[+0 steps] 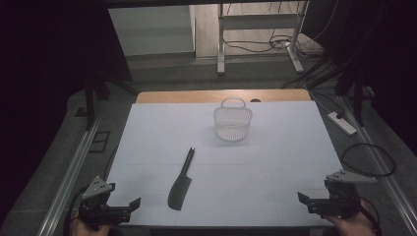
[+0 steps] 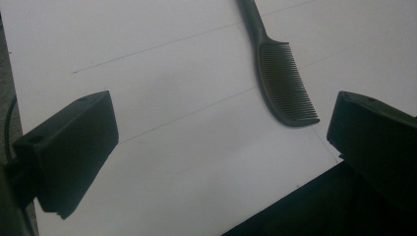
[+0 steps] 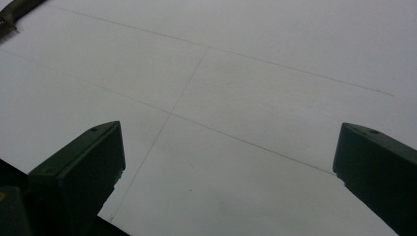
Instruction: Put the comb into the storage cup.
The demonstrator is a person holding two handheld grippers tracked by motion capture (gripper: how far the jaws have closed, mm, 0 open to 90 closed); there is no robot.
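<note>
Black jaws of the left gripper stood wide apart, with nothing between them but white table top. The right gripper had its jaws wide apart too, over bare white sheet crossed by thin lines.

From above, the left gripper sat at the near left corner of the table, right by the front edge. The right gripper sat at the near right corner. Both pointed inward, toward each other, low over the table. A grey three-cornered plate sat on top of the left one, and another on the right one. A lot of open white room lay between the two grippers.

A dark comb lay flat on the white sheet, near the left gripper but not touching it. Its wide toothed end was close to the front edge, and its thin handle pointed away up the table. In the left gripper view the comb lay ahead of the jaws, teeth to the right.

Farther back, past the middle, stood a small white basket with a handle, upright and well apart from the comb.

Only a bit of each hand showed at the bottom edge, cut off. In the right gripper view just the tip of the comb peeked in at the top left corner. The room around the table was dark and hard to make out.
</note>
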